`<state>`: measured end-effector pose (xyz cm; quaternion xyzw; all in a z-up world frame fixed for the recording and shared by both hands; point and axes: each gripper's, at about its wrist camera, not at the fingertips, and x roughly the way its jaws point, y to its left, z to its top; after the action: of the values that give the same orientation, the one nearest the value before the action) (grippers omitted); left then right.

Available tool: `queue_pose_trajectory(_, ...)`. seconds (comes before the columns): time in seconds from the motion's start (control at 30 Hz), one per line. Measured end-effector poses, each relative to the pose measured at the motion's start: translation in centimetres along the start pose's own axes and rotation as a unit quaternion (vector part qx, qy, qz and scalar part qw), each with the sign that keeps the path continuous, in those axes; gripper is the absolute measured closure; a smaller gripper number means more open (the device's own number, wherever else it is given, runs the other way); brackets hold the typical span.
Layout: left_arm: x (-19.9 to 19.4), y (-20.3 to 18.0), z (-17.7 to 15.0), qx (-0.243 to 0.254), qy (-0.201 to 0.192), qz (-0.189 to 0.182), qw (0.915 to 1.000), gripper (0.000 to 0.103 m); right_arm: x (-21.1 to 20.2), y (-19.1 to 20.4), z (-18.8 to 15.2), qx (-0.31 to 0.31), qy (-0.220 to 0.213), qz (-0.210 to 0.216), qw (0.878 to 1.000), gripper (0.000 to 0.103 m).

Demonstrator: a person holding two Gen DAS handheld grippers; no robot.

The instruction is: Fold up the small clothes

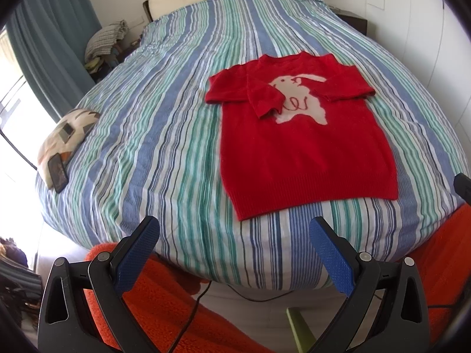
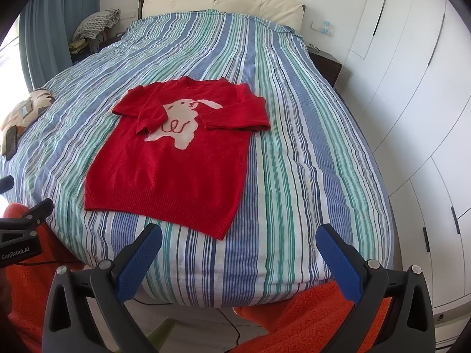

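A striped bed (image 2: 309,153) fills both views. A red sweater (image 2: 173,173) with a white animal motif lies flat mid-frame, both sleeves folded inward. The right gripper (image 2: 239,235) and left gripper (image 1: 234,229) hang at the bottom edge, jaws wide, empty. "GenRobot.AI" shows lower left in the right view.

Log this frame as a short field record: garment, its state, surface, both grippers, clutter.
garment: red sweater with a pale animal motif
state: flat, front up; left sleeve folded across the chest, right sleeve bent at the side
surface: striped bedspread
left gripper: jaws open, empty, off the bed's near edge
right gripper: jaws open, empty, short of the hem
clutter: cushion with a phone at the bed's left edge
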<state>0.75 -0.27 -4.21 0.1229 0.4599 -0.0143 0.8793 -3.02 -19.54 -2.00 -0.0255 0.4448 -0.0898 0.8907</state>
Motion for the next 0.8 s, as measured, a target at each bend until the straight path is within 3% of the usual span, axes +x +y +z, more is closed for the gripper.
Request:
queue_pose_trajectory(0.07, 1.3, 0.6, -0.1, -0.003, -0.002, 0.005, 1.0, 0.001, 0.3, -1.0, 0.0, 0.023, -0.012, 0.054, 0.998, 0.0)
queue_pose_trajectory(0.17, 5.9, 2.8, -0.2, -0.028, 0.033, -0.003, 0.9991, 0.001, 2.6, -3.5, -0.4, 0.066, -0.038, 0.144, 0.987, 0.0)
queue_pose_trajectory(0.3, 12.8, 5.8, -0.5, -0.104, 0.078, -0.074, 0.9887, 0.001, 9.7, -5.3, -1.4, 0.092, 0.009, 0.172, 0.981, 0.0)
queue_pose_trajectory(0.4, 16.8, 5.6, -0.4, -0.111, 0.085, -0.08, 0.987, 0.001, 15.0, -6.0, -2.8, 0.148, 0.051, 0.25, 0.955, 0.001)
queue_pose_trajectory(0.5, 19.4, 4.7, -0.8, -0.115, 0.112, -0.104, 0.9814, 0.002, 18.9, -6.0, -4.1, 0.205, 0.088, 0.289, 0.931, 0.015)
queue_pose_trajectory(0.57, 19.8, 4.8, -1.5, -0.139, 0.109, -0.131, 0.9755, 0.001, 20.0, -5.7, -4.5, 0.221, 0.088, 0.311, 0.92, 0.019)
queue_pose_trajectory(0.63, 19.8, 4.7, -2.2, -0.15, 0.089, -0.131, 0.9759, 0.001, 20.1, -5.1, -4.5, 0.201, 0.081, 0.316, 0.924, 0.019)
queue_pose_trajectory(0.7, 19.7, 4.4, -2.4, -0.13, 0.087, -0.126, 0.9797, 0.001, 20.2, -4.4, -4.6, 0.178, 0.082, 0.306, 0.932, 0.019)
queue_pose_trajectory(0.8, 19.4, 4.1, -2.3, -0.1, 0.097, -0.123, 0.9826, 0.001, 20.2, -4.6, -4.7, 0.178, 0.08, 0.303, 0.933, 0.019)
